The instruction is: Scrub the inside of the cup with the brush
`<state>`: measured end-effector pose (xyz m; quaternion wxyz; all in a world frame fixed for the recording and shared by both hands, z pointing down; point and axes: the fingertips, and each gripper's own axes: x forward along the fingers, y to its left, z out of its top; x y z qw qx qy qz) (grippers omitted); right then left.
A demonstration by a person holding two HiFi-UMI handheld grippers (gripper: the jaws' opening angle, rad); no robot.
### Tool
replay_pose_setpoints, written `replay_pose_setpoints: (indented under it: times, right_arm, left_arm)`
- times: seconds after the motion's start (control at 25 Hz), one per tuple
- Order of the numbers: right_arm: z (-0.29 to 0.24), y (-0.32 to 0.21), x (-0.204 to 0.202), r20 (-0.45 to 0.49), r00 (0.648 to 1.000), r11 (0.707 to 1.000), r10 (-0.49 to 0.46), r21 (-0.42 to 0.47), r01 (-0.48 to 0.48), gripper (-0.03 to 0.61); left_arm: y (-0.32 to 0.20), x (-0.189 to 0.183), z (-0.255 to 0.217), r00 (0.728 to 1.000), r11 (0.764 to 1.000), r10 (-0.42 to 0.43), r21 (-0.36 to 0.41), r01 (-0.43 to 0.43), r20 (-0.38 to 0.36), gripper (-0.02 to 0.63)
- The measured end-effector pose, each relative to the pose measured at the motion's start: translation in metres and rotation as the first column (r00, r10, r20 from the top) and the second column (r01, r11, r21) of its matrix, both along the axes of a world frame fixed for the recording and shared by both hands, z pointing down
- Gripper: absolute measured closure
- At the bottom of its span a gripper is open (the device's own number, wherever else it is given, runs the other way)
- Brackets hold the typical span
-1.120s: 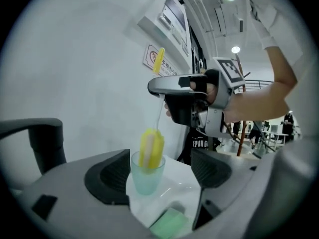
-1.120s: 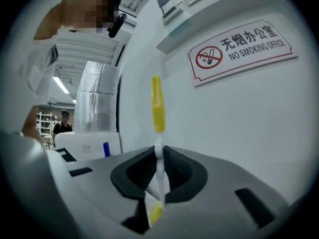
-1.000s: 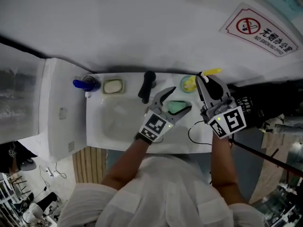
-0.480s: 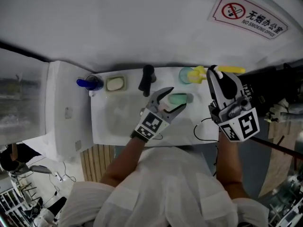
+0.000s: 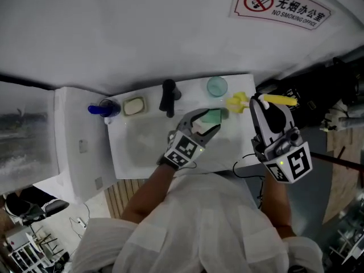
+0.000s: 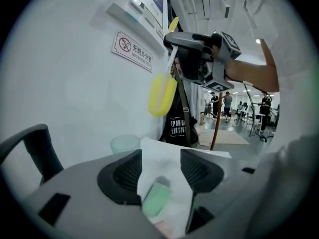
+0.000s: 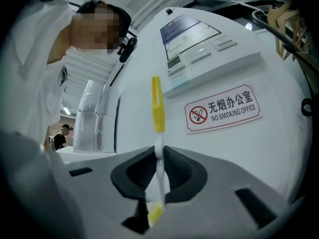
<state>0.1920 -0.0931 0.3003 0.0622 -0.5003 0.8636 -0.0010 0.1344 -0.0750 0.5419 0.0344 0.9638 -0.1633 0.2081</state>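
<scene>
A translucent pale cup (image 5: pixel 216 86) (image 6: pixel 124 144) stands upright at the back of the white counter (image 5: pixel 239 144). A pale green oblong thing (image 5: pixel 213 116) (image 6: pixel 157 199) lies on the counter in front of it. My left gripper (image 5: pixel 208 121) (image 6: pixel 159 171) reaches over that green thing. Its jaws have just been closing, with the thing low between them and the pads not touching it. My right gripper (image 5: pixel 259 102) (image 7: pixel 159 171) (image 6: pixel 199 59) is raised at the right, shut on the brush (image 5: pixel 278 99) (image 7: pixel 158 133). The brush's yellow head (image 5: pixel 237 102) (image 6: pixel 162 95) hangs free.
A black faucet (image 5: pixel 168 97) stands over the sink basin (image 5: pixel 145 144). A soap dish (image 5: pixel 134 106) and a blue bottle (image 5: pixel 102 108) are left of it. A black cable (image 5: pixel 243 162) lies at the counter's front right. The wall carries a no-smoking sign (image 5: pixel 281 7).
The left gripper has slid onto the green thing and its jaws have narrowed. The right gripper has lifted away to the right with the brush.
</scene>
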Motion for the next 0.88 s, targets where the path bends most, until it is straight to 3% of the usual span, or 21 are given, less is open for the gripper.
replay_pose_setpoints:
  times: [0.24, 0.4, 0.64, 0.88]
  right_arm:
    - [0.019, 0.018, 0.013, 0.028, 0.998, 0.997, 0.051, -0.055, -0.05, 0.543]
    - [0.026, 0.028, 0.02, 0.047, 0.996, 0.994, 0.078, -0.077, -0.074, 0.543]
    - [0.037, 0.042, 0.032, 0.065, 0.992, 0.989, 0.107, -0.105, -0.1, 0.543]
    - [0.046, 0.054, 0.05, 0.07, 0.986, 0.982, 0.15, -0.124, -0.14, 0.543]
  left_arm:
    - [0.004, 0.011, 0.028, 0.989, 0.996, 0.092, -0.003, -0.092, 0.119, 0.376]
    - [0.008, 0.017, 0.056, 0.96, 0.985, 0.17, -0.026, -0.169, 0.22, 0.359]
    - [0.014, 0.027, 0.103, 0.871, 0.953, 0.298, -0.061, -0.298, 0.39, 0.339]
    - [0.009, 0.037, 0.144, 0.773, 0.926, 0.354, -0.08, -0.369, 0.527, 0.322]
